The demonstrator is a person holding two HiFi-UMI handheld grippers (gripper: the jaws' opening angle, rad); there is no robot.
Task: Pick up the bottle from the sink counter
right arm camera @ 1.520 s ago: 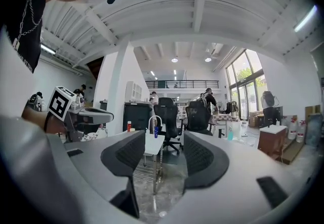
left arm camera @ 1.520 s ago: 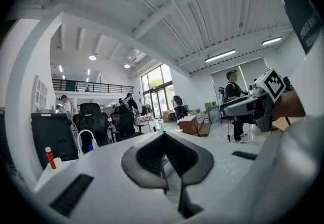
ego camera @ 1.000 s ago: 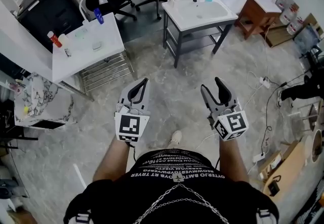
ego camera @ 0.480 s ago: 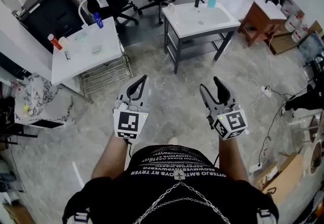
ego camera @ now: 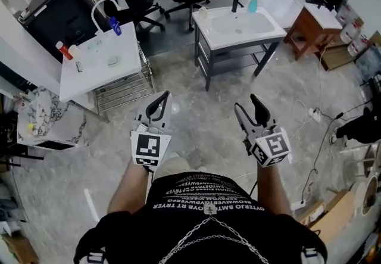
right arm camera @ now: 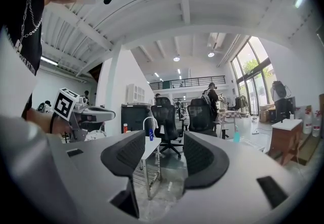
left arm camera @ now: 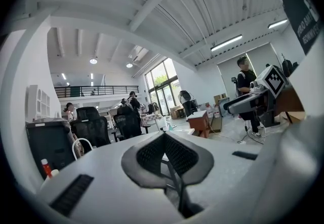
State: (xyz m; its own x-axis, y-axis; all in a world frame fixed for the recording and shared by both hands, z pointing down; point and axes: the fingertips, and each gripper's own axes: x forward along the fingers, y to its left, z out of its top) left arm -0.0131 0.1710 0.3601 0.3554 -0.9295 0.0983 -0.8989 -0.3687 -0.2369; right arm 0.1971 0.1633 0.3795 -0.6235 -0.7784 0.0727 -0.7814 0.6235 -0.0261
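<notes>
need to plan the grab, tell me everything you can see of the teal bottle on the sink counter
The teal bottle looks like small, translucent blue-green plastic with a paler, narrower top, perhaps a pump or sprayer; it is too small to tell. It stands upright at the back edge of the white sink counter, just right of the black tap and apart from it. Nothing but the counter touches it.

The left gripper [left arm camera: 164, 137] has its jaws pinched together at the tips, nothing between them. Past them there's black office chairs [left arm camera: 91, 126], a red-capped bottle [left arm camera: 45, 166] low on the left, and the right gripper [left arm camera: 238, 104] poking in from the right side.
</notes>
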